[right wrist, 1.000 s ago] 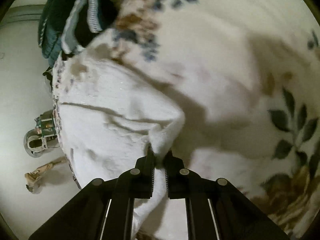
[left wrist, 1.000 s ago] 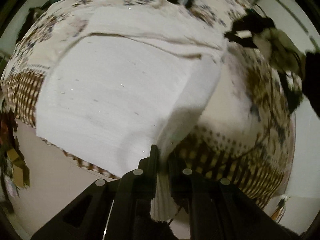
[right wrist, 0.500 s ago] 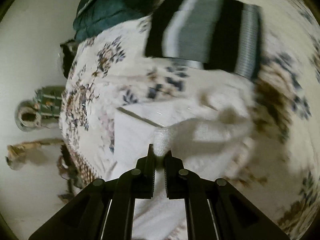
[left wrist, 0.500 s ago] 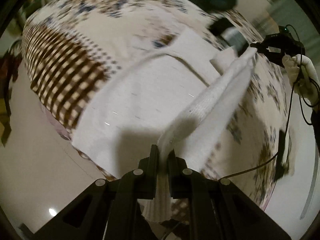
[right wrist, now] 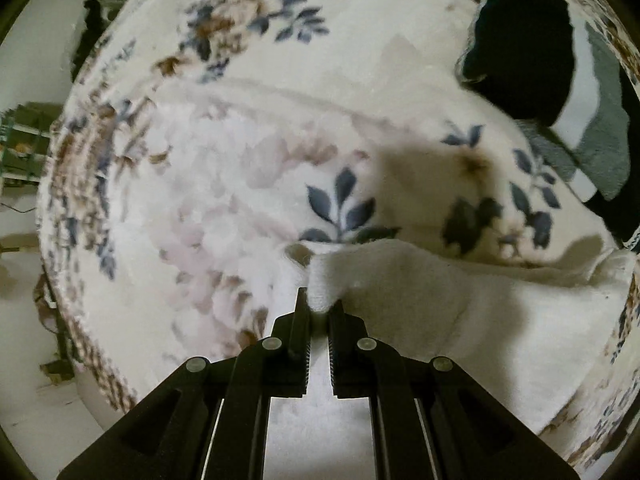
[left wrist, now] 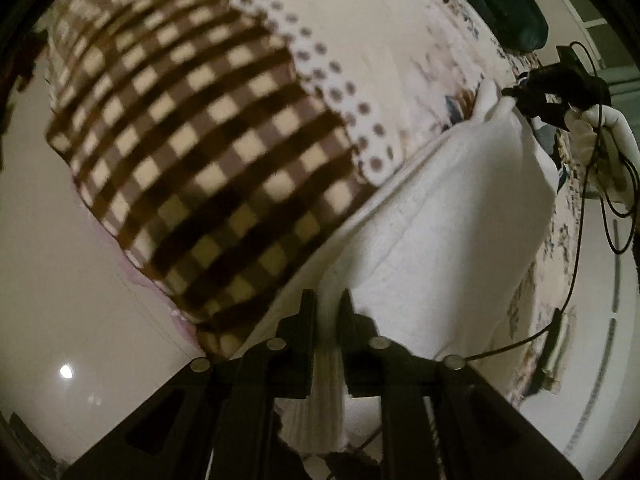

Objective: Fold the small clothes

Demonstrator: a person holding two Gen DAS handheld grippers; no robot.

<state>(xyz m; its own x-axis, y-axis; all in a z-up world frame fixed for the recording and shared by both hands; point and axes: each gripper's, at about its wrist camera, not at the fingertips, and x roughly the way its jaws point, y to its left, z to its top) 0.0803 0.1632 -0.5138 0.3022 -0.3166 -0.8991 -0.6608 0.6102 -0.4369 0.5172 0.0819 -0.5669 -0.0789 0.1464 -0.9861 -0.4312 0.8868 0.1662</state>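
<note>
Bed (right wrist: 240, 184), widest item: we list it as covered by a cream floral blanket, which fills most of the right wrist view. In the left wrist view we see its near end in brown-and-cream check with a dotted band.

White cloth (left wrist: 448, 216), next in size: we note a soft white garment lifted off the bed and stretched between the two tools, one bunched corner in each. In the right wrist view it (right wrist: 460, 320) drapes across the lower right, over the blanket.

Dark striped garment (right wrist: 560, 64): we find it lying on the bed at the upper right of the right wrist view, apart from the white cloth.

Dark green bundle (left wrist: 508, 4): we find it at the far edge of the bed in the left wrist view.

Left tool (left wrist: 328, 312): we see its jaws narrow, with a corner of the white cloth between them; they have just been opening a little, and cloth hangs below the fingers.

Right tool (right wrist: 319, 312): we see its jaws narrow, pinching a bunched corner of the white cloth. In the left wrist view this tool (left wrist: 516, 96) appears at the far right, borne by a white-gloved hand (left wrist: 600, 140).
</note>
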